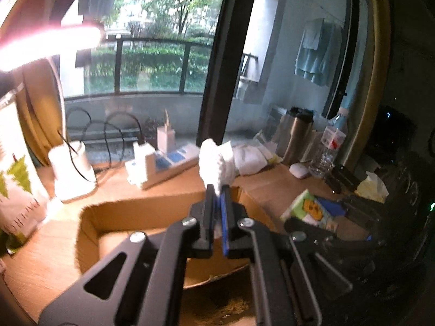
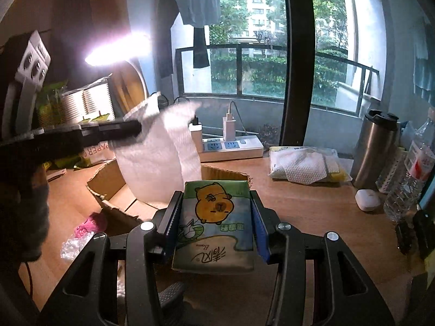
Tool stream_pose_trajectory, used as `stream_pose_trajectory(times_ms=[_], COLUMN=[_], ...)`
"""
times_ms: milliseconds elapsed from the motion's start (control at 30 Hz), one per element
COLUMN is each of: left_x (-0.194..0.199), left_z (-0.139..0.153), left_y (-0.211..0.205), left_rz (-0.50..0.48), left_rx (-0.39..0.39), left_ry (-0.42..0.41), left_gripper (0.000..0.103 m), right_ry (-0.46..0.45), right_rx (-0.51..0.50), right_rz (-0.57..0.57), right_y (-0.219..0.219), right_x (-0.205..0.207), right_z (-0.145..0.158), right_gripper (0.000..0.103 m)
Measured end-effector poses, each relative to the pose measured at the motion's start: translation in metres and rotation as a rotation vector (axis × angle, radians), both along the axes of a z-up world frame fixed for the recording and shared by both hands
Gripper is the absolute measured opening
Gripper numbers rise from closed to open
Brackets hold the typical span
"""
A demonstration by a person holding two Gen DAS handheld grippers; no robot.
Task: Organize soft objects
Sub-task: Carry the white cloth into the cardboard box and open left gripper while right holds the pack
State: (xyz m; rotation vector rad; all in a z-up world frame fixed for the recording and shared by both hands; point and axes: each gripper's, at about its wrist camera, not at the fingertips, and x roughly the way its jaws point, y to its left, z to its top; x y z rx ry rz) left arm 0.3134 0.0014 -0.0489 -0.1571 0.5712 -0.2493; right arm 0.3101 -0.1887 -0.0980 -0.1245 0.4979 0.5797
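We see a matt wooden table (image 2: pixel 312 212) and a rough cardboard box (image 1: pixel 141 217) with torn edges. The tissue pack (image 2: pixel 214 222) is glossy plastic, the white sheet (image 2: pixel 152 168) dimpled and soft, the flask (image 2: pixel 378 149) brushed metal.

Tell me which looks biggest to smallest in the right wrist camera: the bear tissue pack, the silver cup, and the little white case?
1. Bear tissue pack, though it's closest to the camera, so it may only look biggest.
2. Silver cup.
3. Little white case, clearly smallest.

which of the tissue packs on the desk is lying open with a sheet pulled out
The white-and-yellow pack by the steel tumbler; the capybara-print pack is sealed, clamped in the right gripper.
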Motion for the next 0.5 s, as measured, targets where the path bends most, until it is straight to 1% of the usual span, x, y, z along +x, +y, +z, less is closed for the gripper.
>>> stream_pose_trajectory(times_ms=[167,233,333,400,433,500], left_x=[0.017,0.024,0.036,0.041,0.043,0.046], left_z=[-0.031,-0.044,-0.067,-0.077,-0.082,-0.088], left_y=[-0.009,-0.013,-0.016,-0.017,-0.018,-0.02], left_rz=[-0.029,-0.033,-0.037,-0.03,-0.034,-0.04], left_rx=[-0.024,-0.02,-0.017,-0.022,-0.019,-0.016], left_ry=[0.084,0.12,0.206,0.253,0.276,0.305], left_gripper=[0.003,0.003,0.003,0.003,0.005,0.005], right_ry=[0.016,0.024,0.033,0.037,0.041,0.047], right_rx=[0.006,0.009,0.012,0.014,0.017,0.02], right_rz=[-0.006,-0.007,-0.009,-0.01,-0.01,-0.009], right_y=[0.001,0.001,0.001,0.001,0.001,0.002], right_x=[0.008,0.01,0.013,0.016,0.017,0.019], right_z=[-0.004,-0.006,-0.009,-0.01,-0.011,-0.013], right_gripper=[0.049,0.049,0.049,0.049,0.049,0.049])
